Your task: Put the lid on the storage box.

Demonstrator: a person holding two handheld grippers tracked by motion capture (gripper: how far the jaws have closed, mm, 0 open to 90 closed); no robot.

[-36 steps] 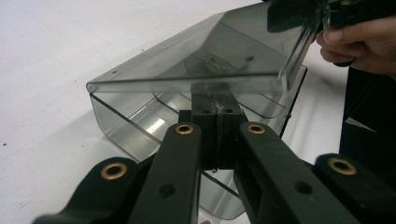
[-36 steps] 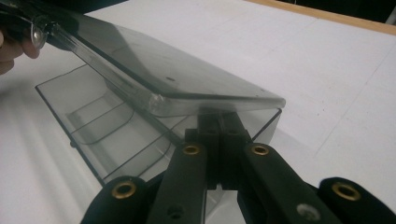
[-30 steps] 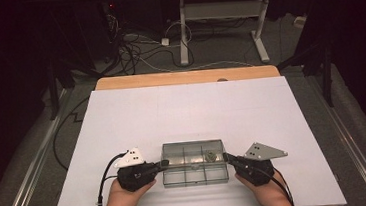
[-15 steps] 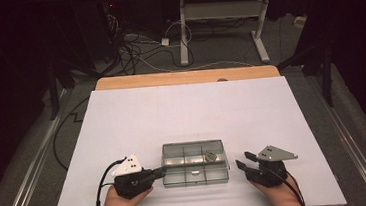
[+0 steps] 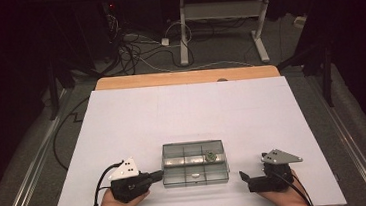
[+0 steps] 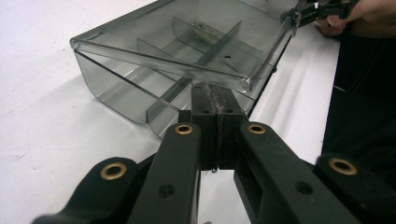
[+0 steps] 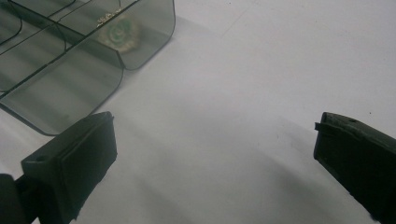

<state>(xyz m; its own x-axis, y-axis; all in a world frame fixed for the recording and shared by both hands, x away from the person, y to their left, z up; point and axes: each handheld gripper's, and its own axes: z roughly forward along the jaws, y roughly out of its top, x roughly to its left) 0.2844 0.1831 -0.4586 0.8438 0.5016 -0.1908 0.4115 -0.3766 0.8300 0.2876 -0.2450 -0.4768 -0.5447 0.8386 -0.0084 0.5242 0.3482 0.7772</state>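
We judge the smoky transparent plastic compartment box [image 5: 194,163], near the table's front edge, wants opening; our left gripper [image 6: 215,122], jaws pressed together, should steady its rim while our right gripper [image 7: 215,154], jaws apart alongside, approaches squarely.

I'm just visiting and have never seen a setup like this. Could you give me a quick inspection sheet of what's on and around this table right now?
Surface: white table top, wooden edge at the far side.
Job's things: clear grey compartment box near the front edge; a small greenish item in one far-right compartment.
Clutter: nothing seen.
Grippers: left gripper at the box's left end, jaws closed together under the edge of its lid; right gripper open, apart from the box, over bare table.
Cables: one black cable trails from the left gripper; another from the right.
Surroundings: dark room, floor cables, white desk frame beyond.
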